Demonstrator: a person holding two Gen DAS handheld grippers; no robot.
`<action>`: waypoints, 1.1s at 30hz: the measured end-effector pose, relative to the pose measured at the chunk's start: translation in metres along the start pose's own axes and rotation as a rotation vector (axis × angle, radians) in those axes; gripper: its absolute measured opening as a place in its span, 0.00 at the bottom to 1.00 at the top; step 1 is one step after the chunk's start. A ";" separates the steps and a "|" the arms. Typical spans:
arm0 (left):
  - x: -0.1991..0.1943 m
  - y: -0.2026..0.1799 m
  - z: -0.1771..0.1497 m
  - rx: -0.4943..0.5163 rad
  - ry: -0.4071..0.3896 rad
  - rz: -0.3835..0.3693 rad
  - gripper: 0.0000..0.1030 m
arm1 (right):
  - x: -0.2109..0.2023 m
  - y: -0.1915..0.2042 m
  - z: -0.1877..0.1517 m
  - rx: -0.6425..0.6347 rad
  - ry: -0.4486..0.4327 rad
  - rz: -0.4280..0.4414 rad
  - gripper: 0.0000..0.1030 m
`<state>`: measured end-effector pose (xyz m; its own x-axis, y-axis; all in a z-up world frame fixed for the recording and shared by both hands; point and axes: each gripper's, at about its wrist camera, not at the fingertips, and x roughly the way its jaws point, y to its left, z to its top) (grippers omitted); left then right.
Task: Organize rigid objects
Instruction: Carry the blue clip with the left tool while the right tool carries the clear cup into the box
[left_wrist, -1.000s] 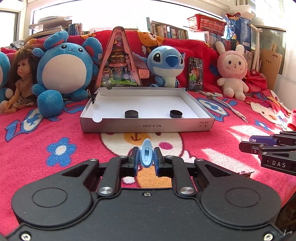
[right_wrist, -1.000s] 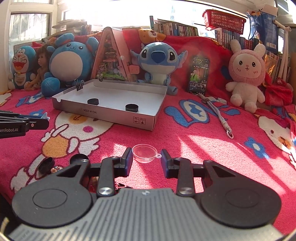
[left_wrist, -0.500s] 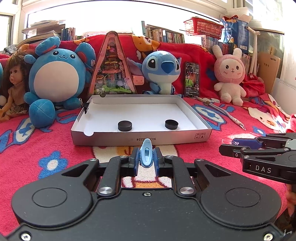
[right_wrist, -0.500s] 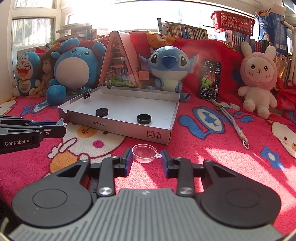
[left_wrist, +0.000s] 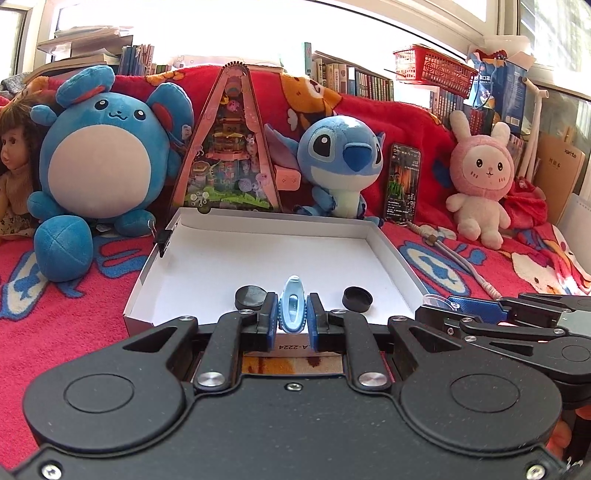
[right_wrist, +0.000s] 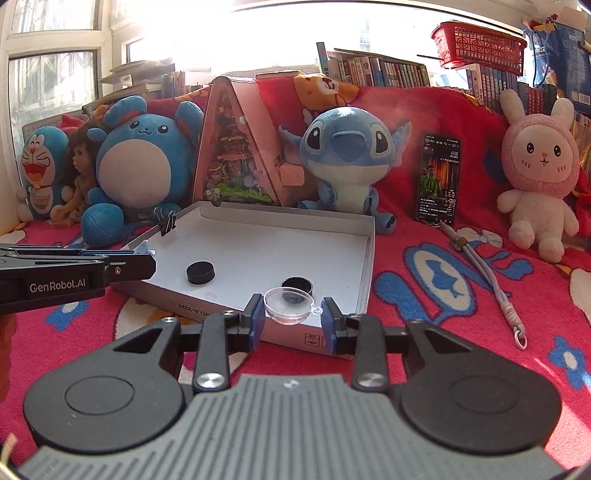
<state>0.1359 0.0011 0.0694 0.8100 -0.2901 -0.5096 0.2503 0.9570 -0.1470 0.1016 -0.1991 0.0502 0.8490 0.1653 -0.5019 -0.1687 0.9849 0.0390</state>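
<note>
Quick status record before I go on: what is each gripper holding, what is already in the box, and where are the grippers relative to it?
left gripper: shut on small blue clip
right gripper: shut on clear plastic cup
white box: open, on the red blanket
box contents: two black caps, apart
box edge: binder clip on the left wall
gripper position: both at the box's near wall

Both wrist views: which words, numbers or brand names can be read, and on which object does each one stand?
"GenRobot.AI": side of the left gripper, seen in the right wrist view.
"A-2224", printed upside down: near wall of the white box, partly hidden.
Phone screen, book spines, blue bag: text too small or blurred to read.
</note>
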 end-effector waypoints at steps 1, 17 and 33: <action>0.006 0.001 0.002 -0.007 0.011 0.000 0.15 | 0.005 0.001 0.002 -0.004 0.008 -0.002 0.38; 0.074 0.021 0.011 -0.109 0.210 -0.020 0.15 | 0.061 -0.019 0.012 0.082 0.176 0.013 0.38; 0.092 0.020 0.009 -0.096 0.225 0.005 0.15 | 0.086 -0.019 0.013 0.118 0.235 0.031 0.38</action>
<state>0.2204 -0.0063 0.0272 0.6698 -0.2868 -0.6849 0.1865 0.9578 -0.2187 0.1847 -0.2033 0.0174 0.7023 0.1926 -0.6853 -0.1218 0.9810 0.1509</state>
